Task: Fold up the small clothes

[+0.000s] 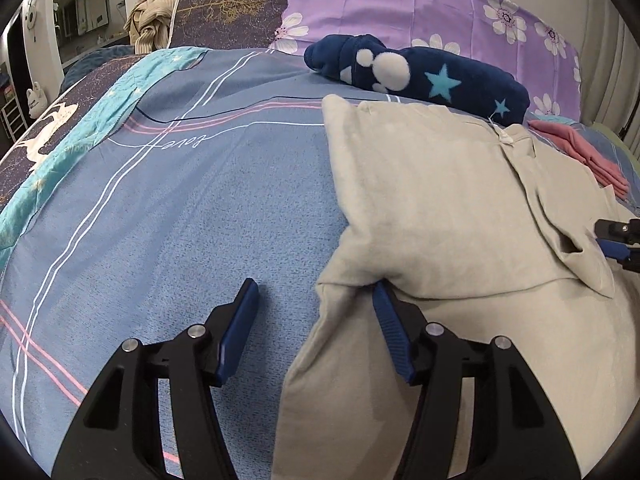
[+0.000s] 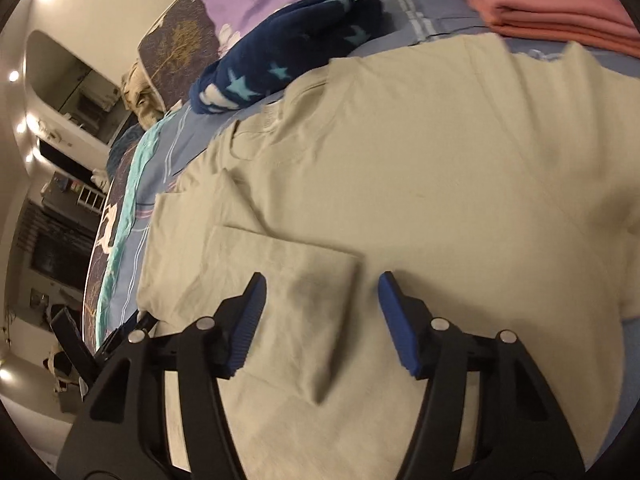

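A beige T-shirt [image 1: 440, 200] lies spread on the blue bedspread [image 1: 180, 200], with one sleeve folded over its body. My left gripper [image 1: 316, 292] is open at the shirt's left edge; its right finger [image 1: 390, 328] touches a fold of the cloth and its left finger [image 1: 240, 328] is over the bedspread. In the right wrist view the shirt [image 2: 420, 160] fills the frame. My right gripper [image 2: 322, 284] is open and empty just above a folded flap of the shirt [image 2: 304, 276]. Its tip shows in the left wrist view [image 1: 618, 240] at the right edge.
A folded navy fleece with stars [image 1: 420, 72] lies behind the shirt, before a purple flowered pillow [image 1: 420, 4]. A folded pink garment [image 2: 560, 12] sits at the far right. A dark patterned pillow [image 1: 232, 8] and beige cloth [image 1: 154, 20] lie at the back left.
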A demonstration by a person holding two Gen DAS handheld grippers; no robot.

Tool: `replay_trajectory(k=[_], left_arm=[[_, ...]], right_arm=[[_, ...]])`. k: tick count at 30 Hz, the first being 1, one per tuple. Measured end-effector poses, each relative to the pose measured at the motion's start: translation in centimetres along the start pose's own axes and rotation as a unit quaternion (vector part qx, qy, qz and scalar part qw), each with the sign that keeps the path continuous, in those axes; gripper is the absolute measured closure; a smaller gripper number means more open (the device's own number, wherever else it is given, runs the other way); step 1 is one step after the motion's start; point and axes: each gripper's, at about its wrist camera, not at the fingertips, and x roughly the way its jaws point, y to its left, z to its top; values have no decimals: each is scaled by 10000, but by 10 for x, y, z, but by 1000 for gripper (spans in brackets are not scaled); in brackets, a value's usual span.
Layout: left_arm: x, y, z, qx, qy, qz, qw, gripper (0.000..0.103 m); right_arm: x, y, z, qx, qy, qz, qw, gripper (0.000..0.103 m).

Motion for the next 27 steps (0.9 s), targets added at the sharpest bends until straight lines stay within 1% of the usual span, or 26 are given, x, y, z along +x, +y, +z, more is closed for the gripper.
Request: replay_trajectory(k=[1, 2, 4, 5, 6, 7, 8, 9, 10, 13, 15, 16, 20, 22, 23, 25, 26, 27], left_arm=[[0, 1, 0, -19, 1, -19, 10000, 42], [0, 2, 0, -49, 0, -45, 10000, 42], [0, 3, 0, -92, -5, -81, 9999, 42], [0, 4, 0, -98, -6, -85, 9999, 42], [0, 4, 0, -99, -6, -84, 9999, 42], [0, 3, 0, -94, -3, -79, 9999, 42], [0, 3, 0, -95, -3, -80, 9999, 42], [0, 4, 0, -99, -3, -85, 9999, 42], [0, 4, 0, -108, -5, -95, 9999, 42], [0, 5, -1, -162, -10, -148, 9998, 42], [0, 6, -1, -184, -12, -160, 9997, 42], [0, 6, -1, -186, -8, -161, 9997, 42], [-1, 7, 0, -216, -19, -201, 9996, 42], [-7, 13, 1, -365, -67, -434, 9984, 46], [-11, 18, 2, -569, -82, -768, 9954, 48], [-16, 27, 5, -895, -99, -1256, 9880, 49], [-19, 30, 9, -1004, -135, -1421, 9847, 49], [-21, 30, 16, -1002, -204, -1452, 9841, 49]], right_arm=[[2, 4, 1, -3, 64, 63, 10000, 96], [-7, 7, 0, 75, -84, 76, 9999, 96], [-39, 10, 0, 116, -740, 177, 9970, 97], [-56, 9, -3, 103, -1097, 61, 9939, 97], [-75, 8, -6, 91, -1473, -169, 9889, 97], [-96, 3, -10, 93, -1856, -539, 9811, 97], [-107, -3, -13, 161, -1993, -783, 9767, 96], [-115, -16, -16, 352, -2008, -1033, 9735, 92], [-117, -31, -17, 570, -1870, -1229, 9730, 86], [-113, -72, -26, 1091, -1444, -1543, 9713, 80], [-112, -85, -35, 1180, -1356, -1566, 9712, 77], [-111, -85, -39, 1162, -1362, -1552, 9715, 73], [-113, -79, -39, 939, -1397, -1468, 9747, 69], [-114, -71, -37, 745, -1436, -1451, 9761, 65], [-115, -65, -37, 638, -1448, -1456, 9766, 64], [-113, -56, -35, 411, -1446, -1477, 9775, 64], [-110, -51, -33, 281, -1443, -1482, 9780, 64], [-109, -46, -34, 157, -1444, -1481, 9782, 64]])
